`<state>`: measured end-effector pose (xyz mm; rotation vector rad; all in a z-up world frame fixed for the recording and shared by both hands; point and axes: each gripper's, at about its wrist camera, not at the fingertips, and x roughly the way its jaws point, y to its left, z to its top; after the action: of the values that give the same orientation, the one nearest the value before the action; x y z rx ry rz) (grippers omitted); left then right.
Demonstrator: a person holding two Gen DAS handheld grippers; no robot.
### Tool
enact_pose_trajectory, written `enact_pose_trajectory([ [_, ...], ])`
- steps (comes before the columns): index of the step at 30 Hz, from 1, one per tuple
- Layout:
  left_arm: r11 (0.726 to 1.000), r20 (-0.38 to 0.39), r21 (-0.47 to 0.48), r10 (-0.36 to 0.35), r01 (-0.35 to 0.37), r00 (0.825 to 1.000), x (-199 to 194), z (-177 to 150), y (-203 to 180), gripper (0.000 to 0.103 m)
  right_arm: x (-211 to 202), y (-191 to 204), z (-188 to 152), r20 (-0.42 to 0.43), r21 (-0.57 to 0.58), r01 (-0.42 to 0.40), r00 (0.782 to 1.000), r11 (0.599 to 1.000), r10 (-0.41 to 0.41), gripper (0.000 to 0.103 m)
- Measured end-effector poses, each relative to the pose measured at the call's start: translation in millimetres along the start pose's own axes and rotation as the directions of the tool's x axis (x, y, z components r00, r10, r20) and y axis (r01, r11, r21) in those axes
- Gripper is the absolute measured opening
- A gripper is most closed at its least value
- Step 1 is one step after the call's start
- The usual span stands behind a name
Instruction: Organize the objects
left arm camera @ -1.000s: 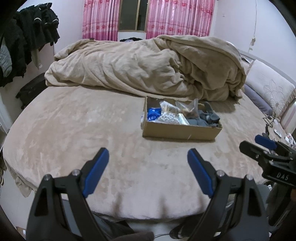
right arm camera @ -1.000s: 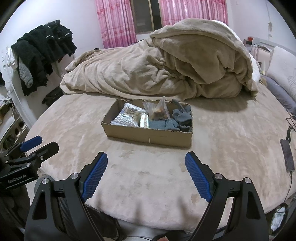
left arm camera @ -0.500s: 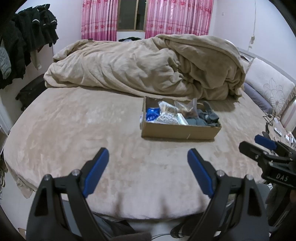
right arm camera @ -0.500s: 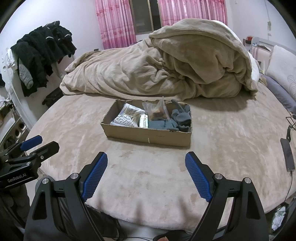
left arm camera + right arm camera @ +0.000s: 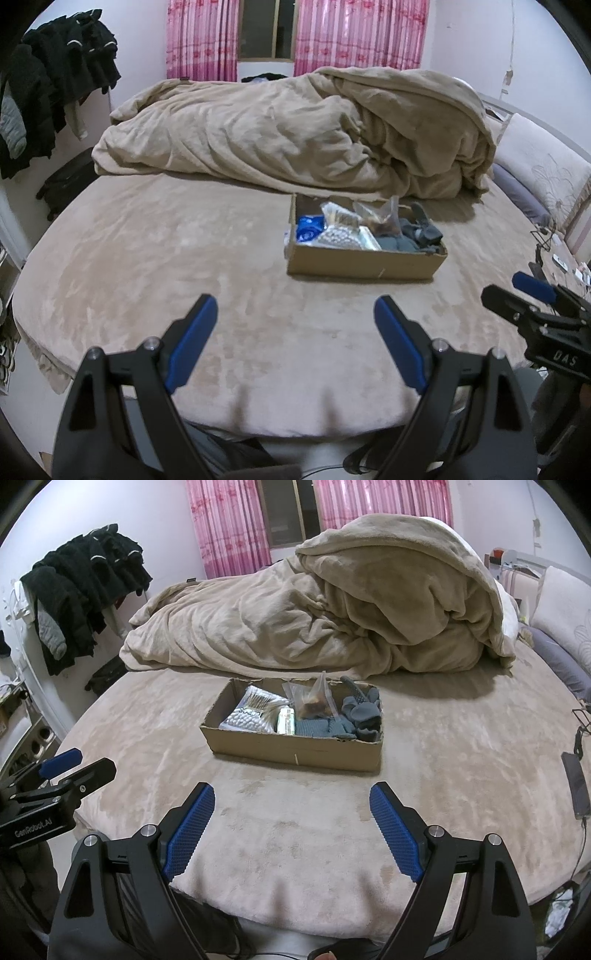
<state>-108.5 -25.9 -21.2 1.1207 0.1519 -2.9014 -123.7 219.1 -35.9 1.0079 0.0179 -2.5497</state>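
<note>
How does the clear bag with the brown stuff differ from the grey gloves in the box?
The clear bag stands upright mid-box, its top poking above the cardboard box rim; the grey gloves lie slumped in a heap at the right end. The bag is see-through plastic showing brown contents; the gloves are opaque knit fabric. Both sit inside the same box, untouched by either tool.

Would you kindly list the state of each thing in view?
Left tongs: open, empty.
Right tongs: open, empty.
Cardboard box: open-topped, filled.
Grey gloves: inside box.
Clear bag: upright in box.
Blanket: bunched.
Curtains: parted.
</note>
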Motion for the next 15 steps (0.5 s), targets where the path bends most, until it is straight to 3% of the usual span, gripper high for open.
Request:
enact_pose_trajectory([
  [15,1.000,-0.011,0.006,-0.009,0.009,1.000,4.3,1.2,-2.6,0.088,1.7,-1.7,-0.7,-0.001,0.002,-0.001,1.000,1.000,0.001,0.088],
])
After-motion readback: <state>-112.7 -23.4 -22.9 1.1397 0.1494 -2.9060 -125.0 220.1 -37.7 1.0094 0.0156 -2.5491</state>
